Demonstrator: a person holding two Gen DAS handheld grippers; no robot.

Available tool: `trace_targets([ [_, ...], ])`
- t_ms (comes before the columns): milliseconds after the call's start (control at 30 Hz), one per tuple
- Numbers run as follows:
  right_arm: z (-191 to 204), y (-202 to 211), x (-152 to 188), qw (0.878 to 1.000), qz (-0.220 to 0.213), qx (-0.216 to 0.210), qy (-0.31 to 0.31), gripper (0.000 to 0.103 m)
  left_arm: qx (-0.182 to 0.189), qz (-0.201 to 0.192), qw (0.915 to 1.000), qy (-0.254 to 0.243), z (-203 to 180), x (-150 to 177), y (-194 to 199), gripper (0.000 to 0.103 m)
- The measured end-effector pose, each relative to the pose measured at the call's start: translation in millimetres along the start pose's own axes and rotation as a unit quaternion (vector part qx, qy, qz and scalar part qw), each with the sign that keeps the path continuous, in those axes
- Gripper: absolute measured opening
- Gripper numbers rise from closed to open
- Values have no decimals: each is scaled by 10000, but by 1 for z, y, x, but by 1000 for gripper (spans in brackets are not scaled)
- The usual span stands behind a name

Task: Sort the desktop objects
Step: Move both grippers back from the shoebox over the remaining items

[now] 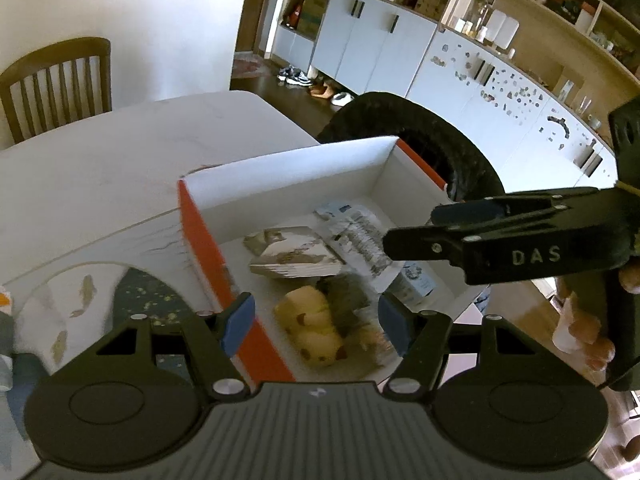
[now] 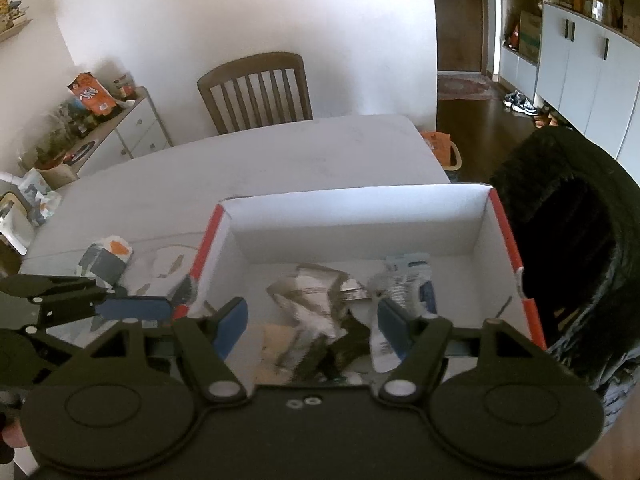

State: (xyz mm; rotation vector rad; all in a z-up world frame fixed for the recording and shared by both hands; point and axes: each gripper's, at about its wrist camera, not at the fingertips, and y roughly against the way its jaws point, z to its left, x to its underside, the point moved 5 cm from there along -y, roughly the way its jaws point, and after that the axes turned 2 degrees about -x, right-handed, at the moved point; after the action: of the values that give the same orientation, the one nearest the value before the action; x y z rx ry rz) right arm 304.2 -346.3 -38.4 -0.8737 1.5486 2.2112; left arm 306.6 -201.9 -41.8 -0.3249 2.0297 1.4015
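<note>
An open white box with orange sides [image 1: 288, 172] [image 2: 352, 212] stands on the white table [image 1: 120, 160]. Inside it lie a yellow plush toy [image 1: 312, 324], a folded packet [image 1: 292, 256] [image 2: 316, 292] and a white printed pouch [image 1: 360, 232] [image 2: 404, 280]. My left gripper [image 1: 316, 320] hangs open and empty over the box's near left wall, above the plush. My right gripper [image 2: 312, 320] hangs open and empty over the box's near edge; it also shows in the left wrist view [image 1: 460, 228]. The left gripper shows at the left of the right wrist view [image 2: 132, 306].
A patterned mat [image 1: 132, 300] and a grey-orange pouch [image 2: 106, 260] lie on the table left of the box. A wooden chair [image 2: 256, 92] stands at the far side. A black furry seat back [image 2: 560, 208] stands right of the box. Cabinets [image 1: 400, 52] line the right wall.
</note>
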Motion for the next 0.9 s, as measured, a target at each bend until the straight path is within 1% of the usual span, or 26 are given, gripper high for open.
trace_targets([
  [200,27,5,4,10000,-51,-40,-38,71,-11,-92,9999,60,24,4,18,68],
  [300,42,6,5,9999,-100,-65,-46,72,-74,-147,9998,80,37,6,26,73],
  [400,60,7,6,9998,-144,-144,-34,72,-144,-184,9996,124,53,10,35,73],
  [667,115,4,11,9988,-193,-346,281,73,-483,-219,9981,321,104,19,50,74],
  [767,134,3,13,9980,-243,-402,430,75,-596,-276,9973,322,119,23,58,74],
  [833,147,1,14,9975,-272,-417,510,79,-676,-303,9967,327,129,24,63,74],
  [900,157,-1,16,9972,-274,-445,543,79,-758,-327,9961,325,137,27,67,74],
])
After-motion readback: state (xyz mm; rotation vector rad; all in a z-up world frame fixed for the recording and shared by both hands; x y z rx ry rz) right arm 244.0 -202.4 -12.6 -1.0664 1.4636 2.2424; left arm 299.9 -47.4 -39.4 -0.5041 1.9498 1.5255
